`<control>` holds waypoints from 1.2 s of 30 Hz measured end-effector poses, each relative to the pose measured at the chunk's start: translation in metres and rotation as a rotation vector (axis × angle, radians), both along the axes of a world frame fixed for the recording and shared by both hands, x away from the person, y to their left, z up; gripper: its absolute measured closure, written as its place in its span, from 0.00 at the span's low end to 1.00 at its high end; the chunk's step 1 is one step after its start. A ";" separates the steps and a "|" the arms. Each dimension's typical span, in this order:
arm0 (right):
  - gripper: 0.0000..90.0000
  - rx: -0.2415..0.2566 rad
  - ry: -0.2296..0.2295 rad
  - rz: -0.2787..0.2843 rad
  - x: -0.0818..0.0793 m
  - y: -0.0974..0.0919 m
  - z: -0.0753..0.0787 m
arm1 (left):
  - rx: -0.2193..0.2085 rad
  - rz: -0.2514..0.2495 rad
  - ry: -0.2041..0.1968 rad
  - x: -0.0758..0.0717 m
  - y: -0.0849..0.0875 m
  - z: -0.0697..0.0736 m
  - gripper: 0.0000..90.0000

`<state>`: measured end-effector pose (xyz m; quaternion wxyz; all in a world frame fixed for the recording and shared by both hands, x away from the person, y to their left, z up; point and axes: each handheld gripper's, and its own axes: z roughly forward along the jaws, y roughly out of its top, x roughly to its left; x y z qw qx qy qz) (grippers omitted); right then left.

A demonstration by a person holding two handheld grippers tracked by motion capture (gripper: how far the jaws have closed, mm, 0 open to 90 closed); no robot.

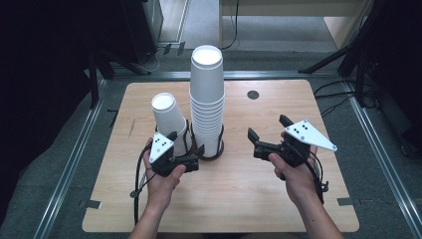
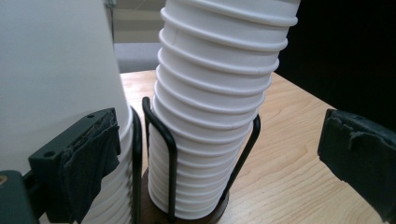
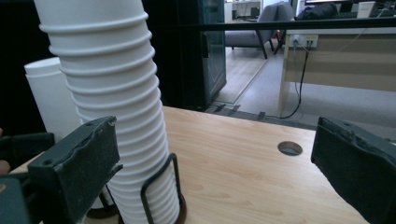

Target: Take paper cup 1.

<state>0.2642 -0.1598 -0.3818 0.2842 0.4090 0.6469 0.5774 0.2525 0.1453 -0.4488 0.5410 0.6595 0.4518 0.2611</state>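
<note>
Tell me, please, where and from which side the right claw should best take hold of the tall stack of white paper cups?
Probably high up, around the top cup of the tall stack of white paper cups, coming in level from the stack's right. Black wire holder loops cage the base, so lower cups are blocked; the nested rims give ridges to catch. The right claw is open on that side, the shorter cup stack crowding the left.

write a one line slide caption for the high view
Two hand-held grippers, left gripper and right gripper, open beside two stacks of white paper cups on a wooden table.
</note>
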 end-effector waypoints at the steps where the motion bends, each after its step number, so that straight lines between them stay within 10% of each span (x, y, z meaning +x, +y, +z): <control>1: 0.01 0.003 -0.003 0.007 0.001 0.002 0.002 | 0.004 -0.002 -0.003 0.001 -0.002 0.000 0.00; 36: 0.11 0.060 -0.033 0.104 0.026 0.070 0.052 | 0.036 0.025 -0.017 0.031 -0.034 0.010 0.00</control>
